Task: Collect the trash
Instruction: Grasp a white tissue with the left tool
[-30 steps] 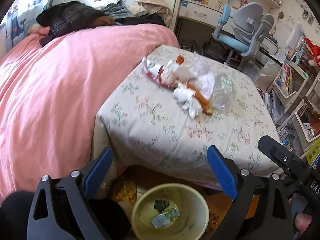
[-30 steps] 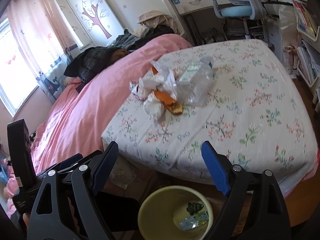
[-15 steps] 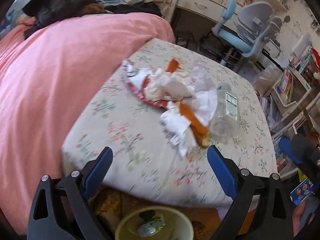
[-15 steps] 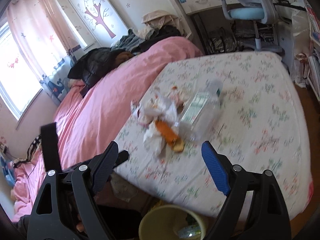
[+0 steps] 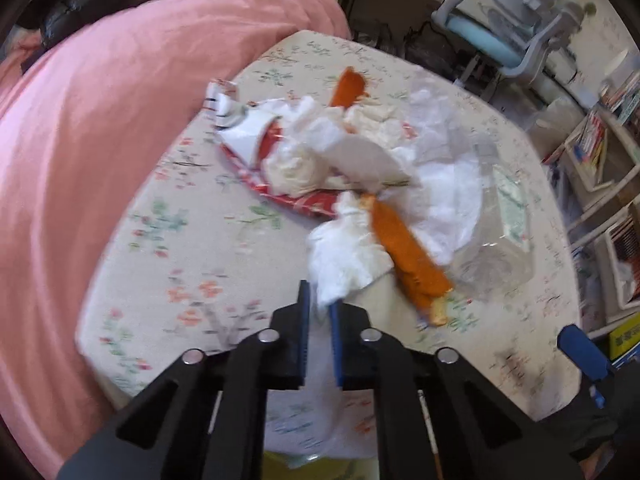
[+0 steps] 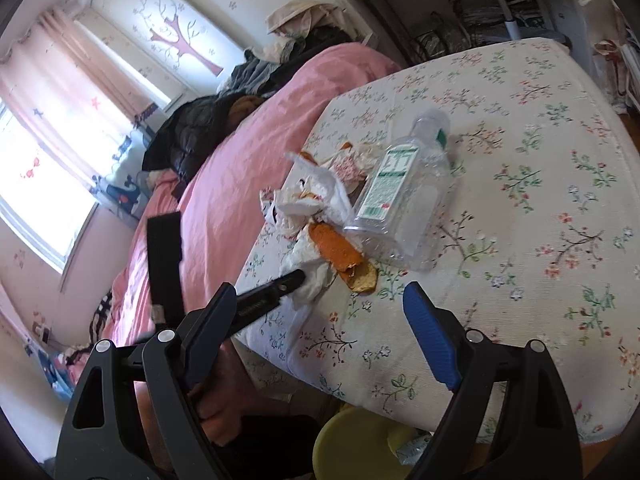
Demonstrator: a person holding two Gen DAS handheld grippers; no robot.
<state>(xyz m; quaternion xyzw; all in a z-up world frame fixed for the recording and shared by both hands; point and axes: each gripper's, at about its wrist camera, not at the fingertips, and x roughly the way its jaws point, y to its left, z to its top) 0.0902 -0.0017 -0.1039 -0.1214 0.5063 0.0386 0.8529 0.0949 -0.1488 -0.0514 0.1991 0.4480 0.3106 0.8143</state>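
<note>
A heap of trash lies on the floral sheet: white tissues, orange peel, a red wrapper and a clear plastic bottle. My left gripper is closing on the near corner of a white tissue, and its pads pinch it. The right wrist view shows that gripper's tip at the tissue, beside the orange peel and the bottle. My right gripper stands open just short of the heap, with nothing between its fingers.
A yellow bin holding a wrapper stands on the floor below the bed's near edge. A pink blanket covers the bed's left side, with dark clothes at its far end. A desk chair and bookshelves stand to the right.
The left gripper came forward and down over the bed, and its jaws went from wide open to shut on the tissue. The right gripper drew nearer to the heap, still open.
</note>
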